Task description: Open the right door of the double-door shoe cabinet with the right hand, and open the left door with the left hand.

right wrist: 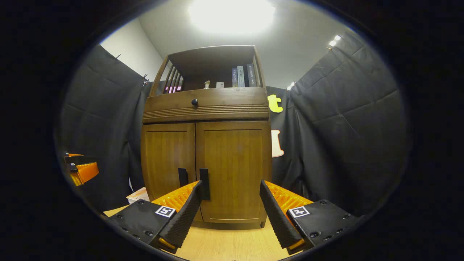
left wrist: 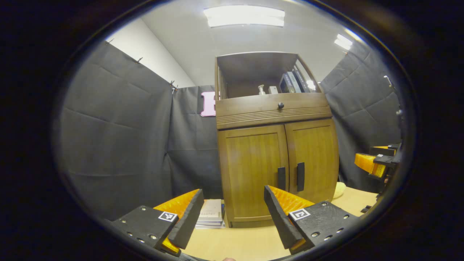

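A brown wooden shoe cabinet (left wrist: 275, 112) (right wrist: 206, 108) stands on a light wooden table, both lower doors closed. The left door (left wrist: 253, 170) (right wrist: 167, 159) and right door (left wrist: 313, 159) (right wrist: 233, 170) each carry a dark vertical handle (left wrist: 281, 178) (right wrist: 204, 184) near the middle seam. My left gripper (left wrist: 232, 214) is open, short of the cabinet, facing the left door. My right gripper (right wrist: 228, 206) is open with nothing between its fingers, in front of the right door. The right gripper (left wrist: 377, 163) also appears at the edge of the left gripper view, and the left gripper (right wrist: 81, 170) at the edge of the right gripper view.
A drawer with a round knob (left wrist: 280, 105) (right wrist: 194, 102) sits above the doors. The open top shelf holds books (left wrist: 293, 82) (right wrist: 241, 76) and small items. A stack of books (left wrist: 211, 214) lies on the table left of the cabinet. Black cloth walls surround the booth.
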A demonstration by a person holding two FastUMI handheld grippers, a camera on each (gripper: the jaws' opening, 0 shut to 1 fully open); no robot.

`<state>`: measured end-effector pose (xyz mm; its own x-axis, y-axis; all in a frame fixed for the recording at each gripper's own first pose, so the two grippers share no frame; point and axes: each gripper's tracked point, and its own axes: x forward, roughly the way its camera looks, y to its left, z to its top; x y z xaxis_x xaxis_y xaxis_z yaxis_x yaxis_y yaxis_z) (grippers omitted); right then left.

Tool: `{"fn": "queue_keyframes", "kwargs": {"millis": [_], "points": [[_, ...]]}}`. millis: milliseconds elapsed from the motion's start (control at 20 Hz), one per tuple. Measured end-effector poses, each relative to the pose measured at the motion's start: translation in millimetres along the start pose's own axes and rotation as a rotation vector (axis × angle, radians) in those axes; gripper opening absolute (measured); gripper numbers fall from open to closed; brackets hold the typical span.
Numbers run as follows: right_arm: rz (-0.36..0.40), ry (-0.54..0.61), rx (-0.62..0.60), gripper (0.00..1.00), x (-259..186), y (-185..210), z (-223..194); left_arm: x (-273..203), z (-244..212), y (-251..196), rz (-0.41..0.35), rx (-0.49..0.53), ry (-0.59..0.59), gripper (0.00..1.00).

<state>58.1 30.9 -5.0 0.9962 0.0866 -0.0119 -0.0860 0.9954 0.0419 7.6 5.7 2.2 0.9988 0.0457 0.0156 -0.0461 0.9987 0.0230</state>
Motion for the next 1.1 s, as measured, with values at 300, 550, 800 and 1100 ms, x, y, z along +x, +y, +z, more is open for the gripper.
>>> {"fn": "queue_keyframes", "kwargs": {"millis": [300,550,800,1100], "points": [[0.039,-0.008,0.007,0.98,33,16,0,3,-1,5,0.044,0.008,-0.003,0.99],[0.065,-0.016,-0.006,0.96,67,29,-3,1,-2,8,0.08,-0.001,0.006,0.99],[0.077,-0.014,0.006,0.96,99,39,-15,-7,7,17,0.131,0.007,-0.006,0.99],[0.098,0.043,0.022,0.97,141,55,-44,-17,18,26,0.196,0.027,-0.006,0.99]]}}
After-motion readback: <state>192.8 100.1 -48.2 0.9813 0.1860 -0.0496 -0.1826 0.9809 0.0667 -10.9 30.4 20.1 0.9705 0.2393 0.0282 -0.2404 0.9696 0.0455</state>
